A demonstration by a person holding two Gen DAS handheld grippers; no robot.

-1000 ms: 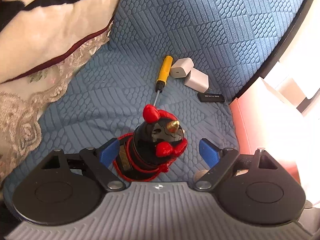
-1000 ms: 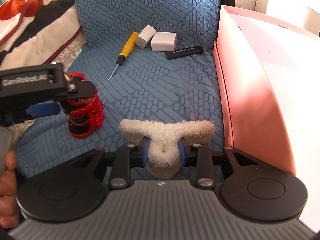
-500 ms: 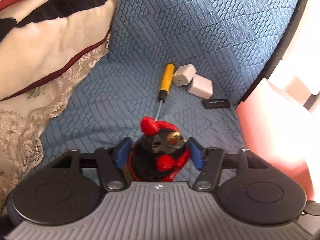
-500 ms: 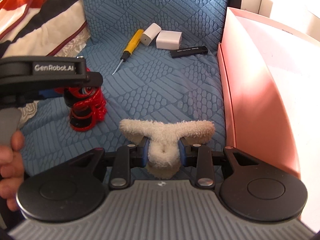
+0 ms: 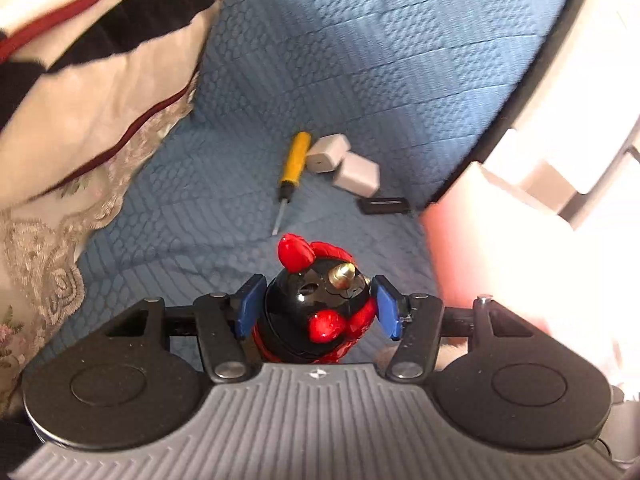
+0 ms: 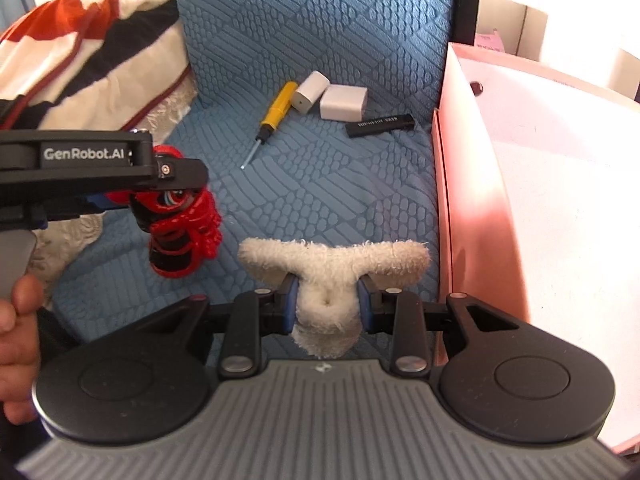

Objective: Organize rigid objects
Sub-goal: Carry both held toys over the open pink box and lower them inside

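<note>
The right gripper (image 6: 326, 306) is clamped on a fluffy cream plush toy (image 6: 332, 268), whose two arms spread just beyond the fingertips. To its left, the left gripper (image 6: 168, 196), in a person's hand (image 6: 18, 344), grips a red and black figurine (image 6: 182, 226) above the blue quilted seat cushion (image 6: 320, 184). Well ahead lie a yellow screwdriver (image 6: 274, 114), two white chargers (image 6: 332, 94) touching each other, and a black stick (image 6: 380, 125). A pink box (image 6: 472, 216) stands just to the right.
</note>
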